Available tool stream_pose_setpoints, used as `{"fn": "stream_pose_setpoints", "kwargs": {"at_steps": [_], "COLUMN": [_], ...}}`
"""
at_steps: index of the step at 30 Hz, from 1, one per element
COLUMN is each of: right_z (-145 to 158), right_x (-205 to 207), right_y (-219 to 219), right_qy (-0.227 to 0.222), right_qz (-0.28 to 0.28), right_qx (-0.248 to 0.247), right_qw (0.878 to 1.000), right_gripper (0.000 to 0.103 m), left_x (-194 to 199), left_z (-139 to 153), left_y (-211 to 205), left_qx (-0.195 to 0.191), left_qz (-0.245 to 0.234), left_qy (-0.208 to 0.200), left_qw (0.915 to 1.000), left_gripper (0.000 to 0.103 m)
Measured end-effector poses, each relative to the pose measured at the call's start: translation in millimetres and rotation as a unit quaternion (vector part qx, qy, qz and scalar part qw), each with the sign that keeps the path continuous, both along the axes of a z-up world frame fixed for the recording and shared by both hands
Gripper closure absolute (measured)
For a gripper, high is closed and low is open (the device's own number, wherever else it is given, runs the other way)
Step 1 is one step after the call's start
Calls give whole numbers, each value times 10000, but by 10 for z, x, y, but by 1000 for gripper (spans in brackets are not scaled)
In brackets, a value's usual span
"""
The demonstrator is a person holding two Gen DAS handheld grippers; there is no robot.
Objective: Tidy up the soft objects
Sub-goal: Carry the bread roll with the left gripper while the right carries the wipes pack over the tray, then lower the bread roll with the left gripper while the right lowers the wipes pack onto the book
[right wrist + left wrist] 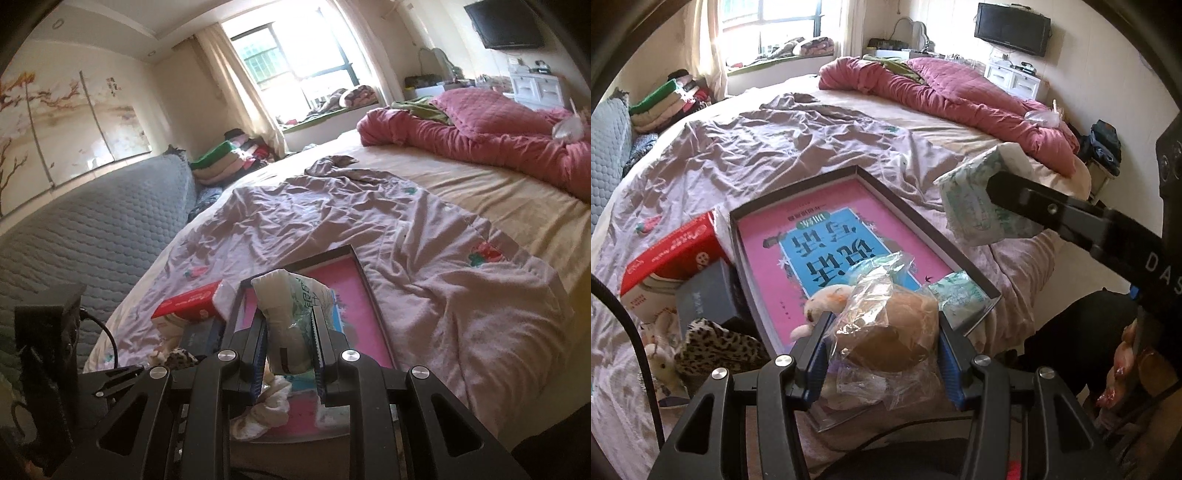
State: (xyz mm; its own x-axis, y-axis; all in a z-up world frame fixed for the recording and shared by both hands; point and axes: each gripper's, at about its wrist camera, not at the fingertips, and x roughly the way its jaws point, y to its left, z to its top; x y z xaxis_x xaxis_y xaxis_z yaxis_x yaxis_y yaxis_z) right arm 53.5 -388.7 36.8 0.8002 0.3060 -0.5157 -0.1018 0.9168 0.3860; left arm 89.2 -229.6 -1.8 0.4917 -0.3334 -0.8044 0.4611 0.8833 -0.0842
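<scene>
A shallow dark tray (916,218) with a pink printed bottom lies on the bed. My left gripper (882,332) is shut on a brown plush toy in a clear plastic bag (890,332), held over the tray's near end. A white plush (827,301) and a green tissue pack (960,295) lie in the tray. My right gripper (290,332) is shut on a white-green tissue pack (291,306), which also shows in the left wrist view (975,199), held above the tray (373,295). A white cloth (266,410) lies under it.
A red box (672,251), a dark box (705,299), a leopard-print item (716,343) and a small white plush (661,362) lie left of the tray. A rumpled mauve sheet (768,147) covers the bed. A pink quilt (960,96) lies at the far side. A grey sofa (92,229) stands left.
</scene>
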Motion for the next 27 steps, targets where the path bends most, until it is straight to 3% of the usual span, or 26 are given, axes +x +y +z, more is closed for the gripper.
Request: {"fn": "stream_pose_setpoints", "kwargs": {"at_steps": [27], "right_z": [-434], "right_x": [244], "right_y": [-111], "right_qy": [303], "right_qz": [-186], "right_qx": [51], "right_qw": [9994], "right_gripper": [81], "left_x": [193], "left_z": [-413], "left_y": [-215], "left_qx": [81], "left_qz": [-129], "left_qy": [285], "left_qw": [9995], "left_gripper": [51]}}
